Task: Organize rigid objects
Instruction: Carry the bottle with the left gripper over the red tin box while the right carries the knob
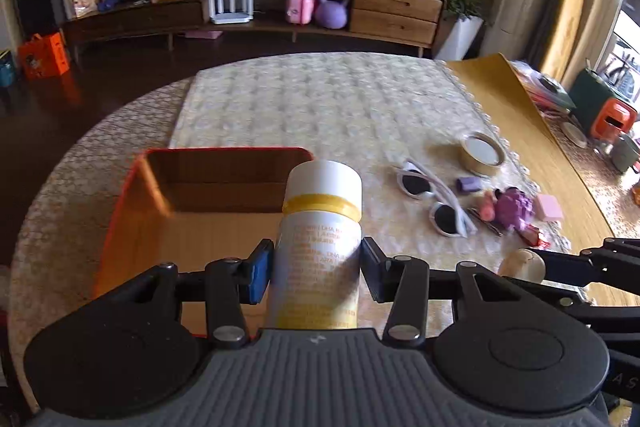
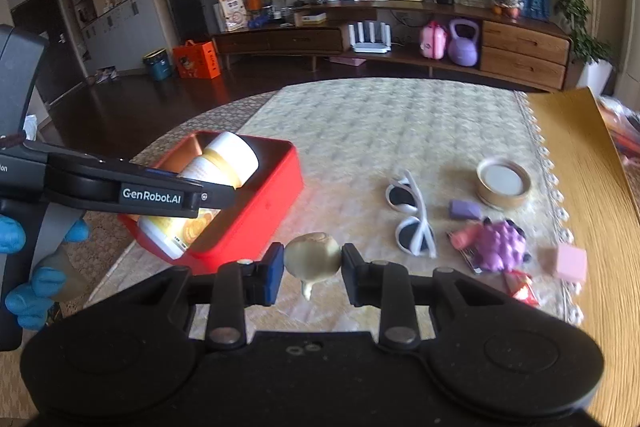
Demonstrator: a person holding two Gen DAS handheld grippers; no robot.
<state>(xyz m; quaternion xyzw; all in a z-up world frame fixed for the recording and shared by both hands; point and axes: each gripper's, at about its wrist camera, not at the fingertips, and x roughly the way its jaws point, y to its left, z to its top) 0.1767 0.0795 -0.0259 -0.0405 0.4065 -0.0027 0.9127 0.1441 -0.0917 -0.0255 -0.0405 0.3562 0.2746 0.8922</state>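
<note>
The left gripper clasps a white bottle above the open red box. The right gripper pinches a pale knob over the desk. Farther off lie sunglasses, a purple toy and a round tin.

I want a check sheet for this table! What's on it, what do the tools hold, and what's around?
Surface: round table with cream quilted cloth.
Job's things: open red box; white sunglasses, round tin lid lying loose.
Clutter: purple plush toy, pink block.
Grippers: left tool clamps white yellow-banded bottle over the box; right tool clamps beige round knob.
Cables: nothing seen.
Surroundings: wooden sideboard, purple kettlebell.
</note>
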